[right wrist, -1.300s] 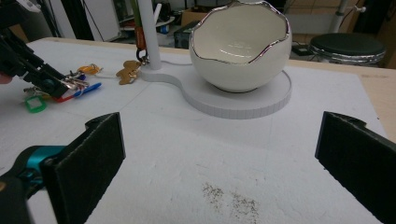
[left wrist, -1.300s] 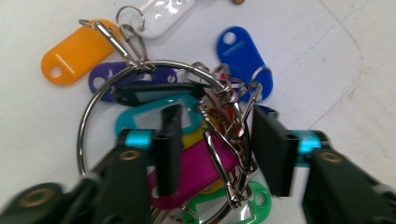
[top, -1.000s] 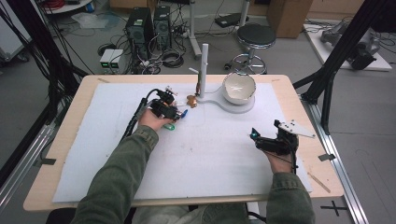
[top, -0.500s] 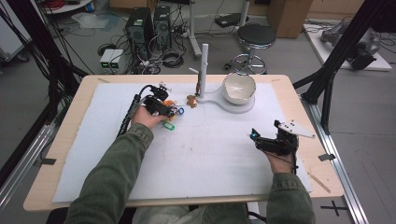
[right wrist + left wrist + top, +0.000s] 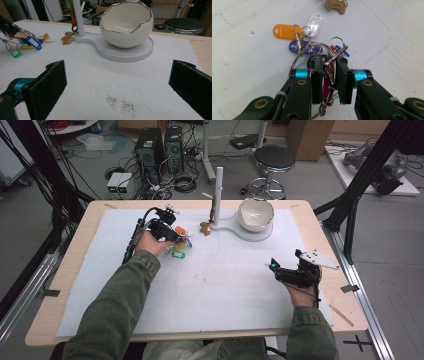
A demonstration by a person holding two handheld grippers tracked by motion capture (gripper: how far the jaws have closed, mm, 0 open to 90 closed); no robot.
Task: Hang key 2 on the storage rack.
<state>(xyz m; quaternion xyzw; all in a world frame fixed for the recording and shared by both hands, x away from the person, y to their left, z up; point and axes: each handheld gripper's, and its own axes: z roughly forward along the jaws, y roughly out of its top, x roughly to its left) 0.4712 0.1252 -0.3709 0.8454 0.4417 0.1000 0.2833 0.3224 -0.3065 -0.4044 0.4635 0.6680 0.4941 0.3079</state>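
Note:
My left gripper (image 5: pixel 329 75) is shut on a bunch of metal key rings (image 5: pixel 332 53). Orange (image 5: pixel 284 31), clear white (image 5: pixel 314 23) and purple (image 5: pixel 299 47) tags trail from the rings onto the white mat. From above, the left gripper (image 5: pixel 176 236) sits at the mat's far left with the bunch of key rings (image 5: pixel 183 239) at its tips and a green tag (image 5: pixel 178 254) just below. My right gripper (image 5: pixel 117 82) is open wide and holds nothing; it rests at the near right (image 5: pixel 276 268).
A white eggshell-shaped bowl (image 5: pixel 256 213) stands on a white base (image 5: pixel 252 232) with an upright post (image 5: pixel 218 182). A brown leather tag (image 5: pixel 205 227) lies by the post. The table's wooden edge (image 5: pixel 320 225) runs to the right. Dark specks (image 5: pixel 122 105) dot the mat.
The left gripper has shifted a little to the left and away with the key rings. The right gripper has stayed where it was.

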